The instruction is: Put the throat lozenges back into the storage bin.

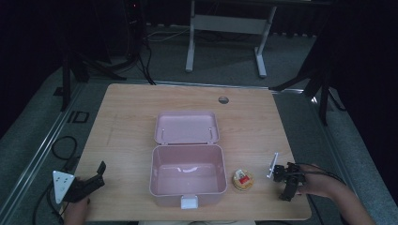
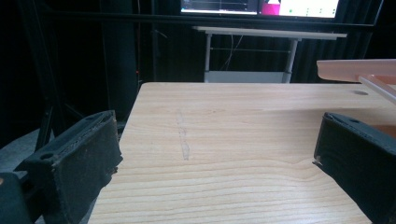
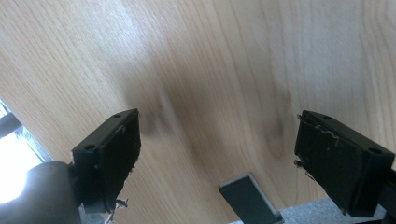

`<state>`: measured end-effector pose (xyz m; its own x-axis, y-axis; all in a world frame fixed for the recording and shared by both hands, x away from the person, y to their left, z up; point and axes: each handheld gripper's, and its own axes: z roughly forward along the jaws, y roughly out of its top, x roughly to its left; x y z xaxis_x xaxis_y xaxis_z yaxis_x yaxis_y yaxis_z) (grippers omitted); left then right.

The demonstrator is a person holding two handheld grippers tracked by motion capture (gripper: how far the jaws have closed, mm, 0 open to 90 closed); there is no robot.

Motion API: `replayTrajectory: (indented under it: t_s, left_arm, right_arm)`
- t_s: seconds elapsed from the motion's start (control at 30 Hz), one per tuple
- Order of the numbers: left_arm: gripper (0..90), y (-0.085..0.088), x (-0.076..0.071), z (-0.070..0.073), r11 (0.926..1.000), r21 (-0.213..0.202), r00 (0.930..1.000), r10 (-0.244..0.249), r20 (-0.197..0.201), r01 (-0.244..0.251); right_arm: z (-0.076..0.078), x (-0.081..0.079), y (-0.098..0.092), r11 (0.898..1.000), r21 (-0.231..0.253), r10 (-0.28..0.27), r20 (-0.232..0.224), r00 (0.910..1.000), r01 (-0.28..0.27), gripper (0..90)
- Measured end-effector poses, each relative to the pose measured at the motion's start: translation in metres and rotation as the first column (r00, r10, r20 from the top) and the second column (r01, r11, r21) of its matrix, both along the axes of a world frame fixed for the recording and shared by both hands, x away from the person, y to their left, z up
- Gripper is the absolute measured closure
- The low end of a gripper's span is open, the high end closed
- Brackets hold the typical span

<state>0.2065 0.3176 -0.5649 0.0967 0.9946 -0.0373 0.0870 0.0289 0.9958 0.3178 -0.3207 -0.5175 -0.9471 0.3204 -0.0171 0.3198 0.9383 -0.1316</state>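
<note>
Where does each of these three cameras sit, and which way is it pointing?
High view: above the person's side, looking forward and down on the table, the open pink box, both hands and grippers.
Left gripper view: rides the left gripper, looking level across the tabletop; black fingers apart.
Right gripper view: rides the right gripper, looking down at bare wood.
Shared: the wooden tabletop.

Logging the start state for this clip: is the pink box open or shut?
Open. In the high view the pink box has its lid folded back flat on the table, and its bare inside shows.
</note>
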Motion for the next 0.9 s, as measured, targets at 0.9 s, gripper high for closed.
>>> replayTrajectory:
  t_s: [0.9]
  left_arm:
    - [0.9,0.001,0.000,0.000,0.9999,-0.005,0.9999,-0.016,-0.001,0.016]
  right_arm:
    - [0.005,0.015,0.087,0.976,0.120,0.177,0.027,0.9838,-0.179,13.3]
